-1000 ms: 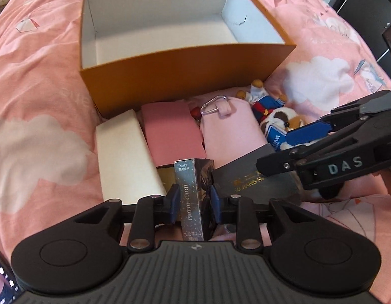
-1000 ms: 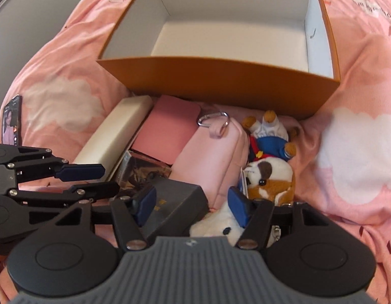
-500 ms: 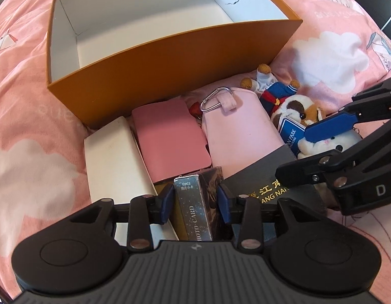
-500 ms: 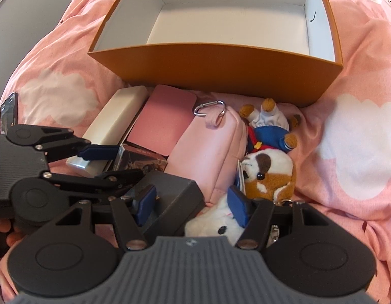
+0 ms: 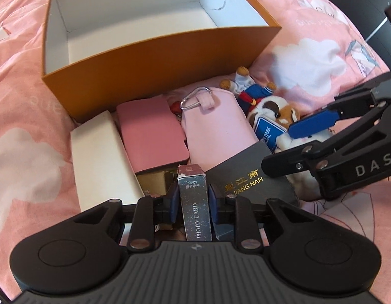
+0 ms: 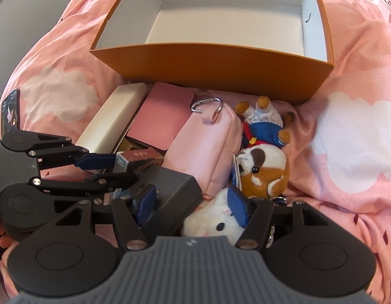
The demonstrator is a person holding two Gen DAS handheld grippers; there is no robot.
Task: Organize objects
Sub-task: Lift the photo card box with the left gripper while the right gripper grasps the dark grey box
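An empty orange box [image 5: 155, 58] with a white inside stands on the pink bed; it also shows in the right wrist view [image 6: 220, 58]. In front of it lie a white case [image 5: 99, 157], a pink case [image 5: 149, 134], a pink pouch [image 5: 215, 129], plush toys [image 6: 263, 164] and a black box [image 5: 248, 187]. My left gripper [image 5: 192, 200] is shut on a dark photo card box [image 5: 194, 205], lifted above the pile. My right gripper [image 6: 192, 202] is open over the black box [image 6: 170, 190] and a white plush [image 6: 213, 223].
A phone [image 6: 9, 109] lies on the bed at the far left. The pink cloud-print bedding [image 6: 347, 152] spreads around the pile. Dark furniture [image 5: 359, 5] stands beyond the bed's far right edge.
My left gripper has lifted the photo card box from the pile and drawn it back, keeping its grip. My right gripper stays open and has shifted slightly.
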